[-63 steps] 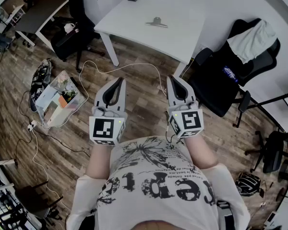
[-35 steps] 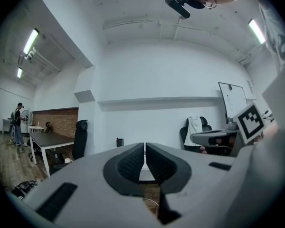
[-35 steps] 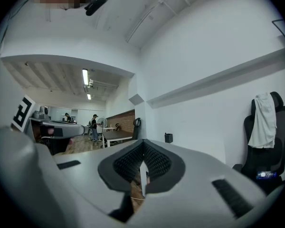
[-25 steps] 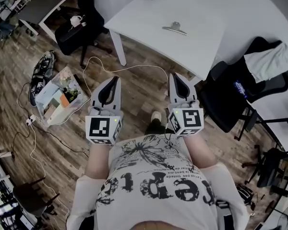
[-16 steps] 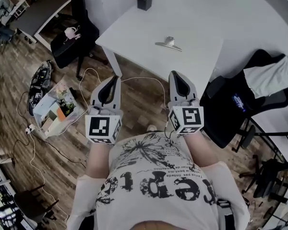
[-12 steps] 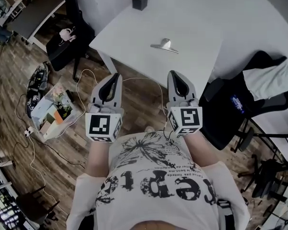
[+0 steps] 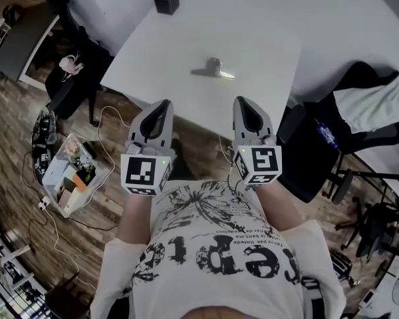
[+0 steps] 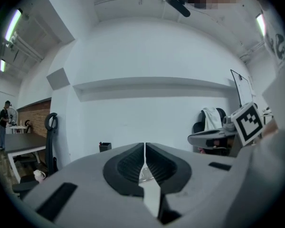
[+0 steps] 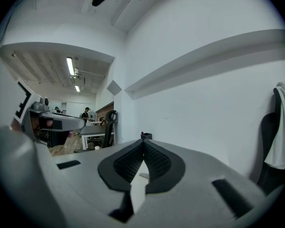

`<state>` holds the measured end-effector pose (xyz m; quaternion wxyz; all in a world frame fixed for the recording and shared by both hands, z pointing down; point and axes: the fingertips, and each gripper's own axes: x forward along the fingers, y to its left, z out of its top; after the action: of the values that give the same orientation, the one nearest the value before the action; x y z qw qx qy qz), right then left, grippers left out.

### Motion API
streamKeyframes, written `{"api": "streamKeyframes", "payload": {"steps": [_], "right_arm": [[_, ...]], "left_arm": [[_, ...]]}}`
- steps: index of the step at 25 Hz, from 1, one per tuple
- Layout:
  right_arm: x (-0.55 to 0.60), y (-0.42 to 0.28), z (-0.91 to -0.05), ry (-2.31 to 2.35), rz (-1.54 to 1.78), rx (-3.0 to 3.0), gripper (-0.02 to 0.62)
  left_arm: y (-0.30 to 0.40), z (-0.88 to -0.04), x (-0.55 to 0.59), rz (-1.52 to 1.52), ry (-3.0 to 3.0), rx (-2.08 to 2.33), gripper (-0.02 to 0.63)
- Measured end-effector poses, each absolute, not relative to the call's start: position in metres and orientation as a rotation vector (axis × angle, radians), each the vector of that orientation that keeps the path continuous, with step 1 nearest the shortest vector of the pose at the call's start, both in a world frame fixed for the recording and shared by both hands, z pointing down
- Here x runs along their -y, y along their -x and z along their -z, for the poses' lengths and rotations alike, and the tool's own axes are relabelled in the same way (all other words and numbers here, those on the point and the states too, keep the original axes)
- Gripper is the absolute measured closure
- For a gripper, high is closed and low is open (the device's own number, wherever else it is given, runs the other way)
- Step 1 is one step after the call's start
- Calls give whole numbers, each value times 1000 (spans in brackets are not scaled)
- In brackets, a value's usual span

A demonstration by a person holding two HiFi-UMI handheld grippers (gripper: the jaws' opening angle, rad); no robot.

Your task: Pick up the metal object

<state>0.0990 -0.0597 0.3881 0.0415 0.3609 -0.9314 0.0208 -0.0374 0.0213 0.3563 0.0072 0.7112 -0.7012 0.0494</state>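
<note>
A metal clip-like object [image 7: 213, 69] lies on the white table [image 7: 253, 25], near its middle. Both grippers hang over the table's near edge, short of the object. My left gripper [image 7: 165, 104] is shut with nothing between its jaws. My right gripper [image 7: 241, 101] is shut and empty too. In the left gripper view the left gripper [image 8: 145, 146] shows its jaws touching, with a sliver of the metal object [image 8: 143, 173] behind them. In the right gripper view the right gripper [image 9: 143, 143] is likewise closed, a bit of the object [image 9: 144, 175] showing through the gap.
A black pen cup [image 7: 165, 0] stands at the table's far left corner. A black office chair [image 7: 349, 121] with a white cloth sits right of the table. Another chair [image 7: 70, 78], a box of clutter [image 7: 70, 175] and cables [image 7: 103, 121] are on the wooden floor at left.
The table and metal object have come nearer and lower in the head view as the person stepped toward them. Both grippers now reach over the table's near edge, still shut.
</note>
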Motion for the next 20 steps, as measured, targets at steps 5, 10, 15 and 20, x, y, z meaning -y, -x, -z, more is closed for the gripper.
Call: {"api": "streamKeyframes", "payload": {"steps": [5, 10, 15, 20], "right_arm": [[112, -82, -393, -1244, -107, 2785, 603], [164, -60, -403, -1381, -169, 2665, 603], [206, -39, -415, -1499, -235, 2567, 603], [228, -22, -427, -1588, -311, 2488, 603]], "left_arm": [[61, -352, 47, -171, -2355, 2081, 595], [92, -348, 110, -175, -2463, 1965, 595], [124, -349, 162, -167, -2557, 1854, 595], [145, -357, 196, -162, -2609, 1720, 595]]}}
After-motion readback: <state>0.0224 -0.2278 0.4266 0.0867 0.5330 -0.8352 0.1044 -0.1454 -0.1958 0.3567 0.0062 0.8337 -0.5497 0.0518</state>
